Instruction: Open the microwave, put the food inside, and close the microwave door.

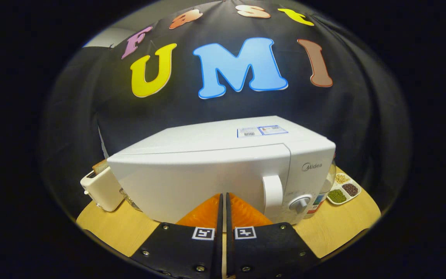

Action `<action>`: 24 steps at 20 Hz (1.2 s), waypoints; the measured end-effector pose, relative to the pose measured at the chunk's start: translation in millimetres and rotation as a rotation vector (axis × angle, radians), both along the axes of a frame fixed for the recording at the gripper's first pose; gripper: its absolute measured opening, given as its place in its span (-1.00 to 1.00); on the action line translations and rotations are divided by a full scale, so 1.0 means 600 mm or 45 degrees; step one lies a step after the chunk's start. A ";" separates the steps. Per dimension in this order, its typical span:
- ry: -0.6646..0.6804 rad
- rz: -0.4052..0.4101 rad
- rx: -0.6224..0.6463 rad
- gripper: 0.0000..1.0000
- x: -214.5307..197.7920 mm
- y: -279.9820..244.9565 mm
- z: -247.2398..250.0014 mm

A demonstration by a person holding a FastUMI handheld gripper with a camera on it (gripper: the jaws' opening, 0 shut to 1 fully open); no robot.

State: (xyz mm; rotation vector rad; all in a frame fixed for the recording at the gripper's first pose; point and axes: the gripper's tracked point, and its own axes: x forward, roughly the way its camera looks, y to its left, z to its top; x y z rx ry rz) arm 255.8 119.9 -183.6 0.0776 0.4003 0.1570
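A white microwave (215, 170) stands on the wooden table (343, 224) with its door closed. Its vertical handle (272, 195) is on the door's right side, and a round knob (299, 203) sits just right of that. My gripper (223, 197) is shut, fingers pressed together with nothing between them. The fingertips point at the lower middle of the door, left of the handle, very close to it or touching; I cannot tell which. No food item is clearly identifiable in the view.
A cream toaster (101, 188) with a slice of bread stands left of the microwave. To its right are a jar (321, 193) and a white divided dish (345, 189) holding grains and beans. Black cloth hangs behind everything.
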 end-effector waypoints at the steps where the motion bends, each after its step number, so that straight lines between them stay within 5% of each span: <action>1: -0.035 0.000 -0.010 -0.91 -0.015 -0.001 0.019; 14: -0.310 -0.087 -0.126 -0.89 -0.269 -0.056 0.180; 17: -0.340 -0.118 -0.138 -0.50 -0.326 -0.072 0.194; 18: -0.347 -0.126 -0.133 -0.05 -0.344 -0.076 0.198; 20: -0.359 -0.137 -0.128 0.45 -0.372 -0.083 0.205; 23: -0.376 -0.148 -0.140 0.97 -0.396 -0.092 0.212; 24: -0.379 -0.146 -0.144 0.96 -0.401 -0.092 0.214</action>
